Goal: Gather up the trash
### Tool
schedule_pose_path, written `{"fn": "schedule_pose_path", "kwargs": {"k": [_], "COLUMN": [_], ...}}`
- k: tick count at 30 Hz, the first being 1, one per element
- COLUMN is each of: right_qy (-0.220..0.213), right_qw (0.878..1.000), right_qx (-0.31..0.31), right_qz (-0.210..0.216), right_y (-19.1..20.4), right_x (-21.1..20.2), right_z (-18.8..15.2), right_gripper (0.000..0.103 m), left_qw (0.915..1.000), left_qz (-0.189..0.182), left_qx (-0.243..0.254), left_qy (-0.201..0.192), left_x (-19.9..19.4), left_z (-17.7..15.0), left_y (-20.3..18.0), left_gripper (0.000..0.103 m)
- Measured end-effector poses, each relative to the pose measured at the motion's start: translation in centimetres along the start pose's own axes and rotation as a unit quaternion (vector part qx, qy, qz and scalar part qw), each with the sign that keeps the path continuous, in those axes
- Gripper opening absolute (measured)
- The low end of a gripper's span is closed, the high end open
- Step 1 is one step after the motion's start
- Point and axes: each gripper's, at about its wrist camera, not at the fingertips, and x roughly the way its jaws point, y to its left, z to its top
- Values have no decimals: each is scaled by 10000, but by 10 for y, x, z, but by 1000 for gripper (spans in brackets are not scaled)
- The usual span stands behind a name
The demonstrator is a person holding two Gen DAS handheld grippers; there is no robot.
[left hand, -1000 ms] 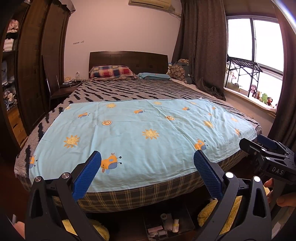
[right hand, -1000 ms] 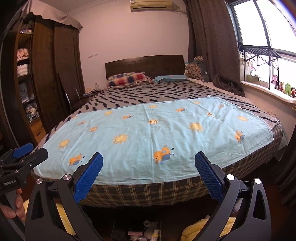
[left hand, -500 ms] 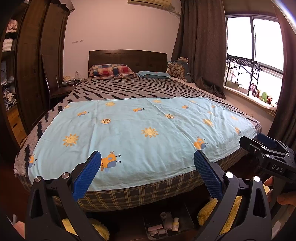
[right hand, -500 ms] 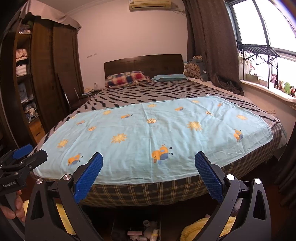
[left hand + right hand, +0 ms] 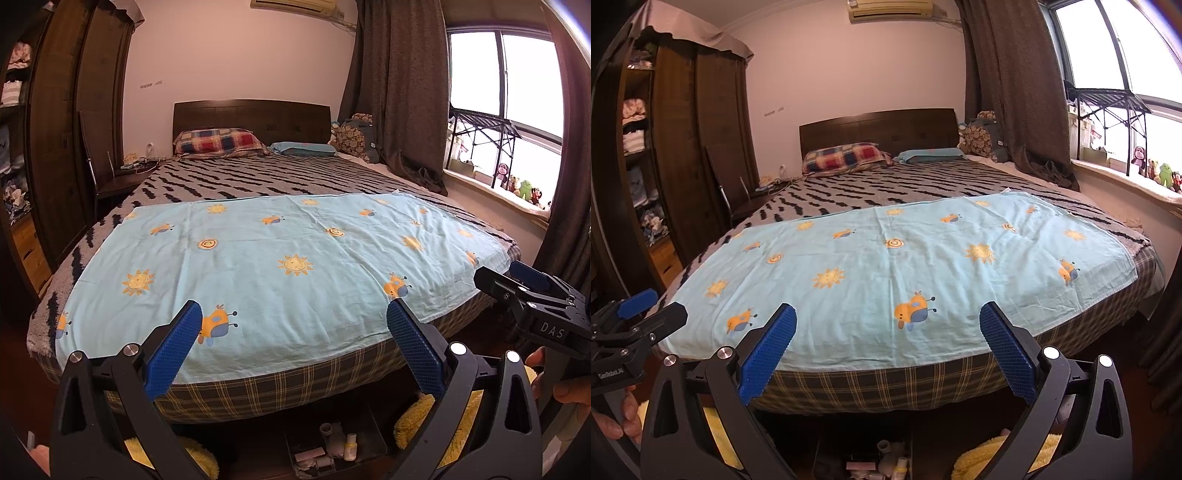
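Both hand-held grippers, left [image 5: 293, 345] and right [image 5: 886, 347], gape empty over the bed [image 5: 280, 258]; I've collected no trash.

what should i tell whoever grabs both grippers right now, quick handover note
Left gripper: open, empty, facing the bed's foot.
Right gripper: open, empty, alongside it.
Light blue sun-print sheet lies flat across the bed, no trash visible on it.
Dark open tray of small bottles and boxes sits on the floor below the bed's edge, between fluffy yellow slippers.
Done: nothing collected yet.
Left: locate trash, pick it up.
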Motion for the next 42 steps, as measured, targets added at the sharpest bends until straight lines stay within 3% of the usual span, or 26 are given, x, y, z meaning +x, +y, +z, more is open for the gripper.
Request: {"fn": "schedule_pose_path", "kwargs": {"k": [21,33,42], "right_qy": [-1,48,124], "right_qw": [10000,10000,9999], "right_qx": [-19,60,67], "right_qz": [6,-52,-11], "right_y": [1,-4,-1], "right_x": [3,5,10], "right_z": [4,4,2], "right_gripper": [100,100,100], "left_qw": [10000,9992,9996], "left_qz": [26,141,138], "left_qx": [-7,-362,-258], "left_qy": [38,51,13], "left_x": [2,4,4], "left_z": [3,5,5], "left_y": [3,16,12], "left_gripper": [95,95,95]}}
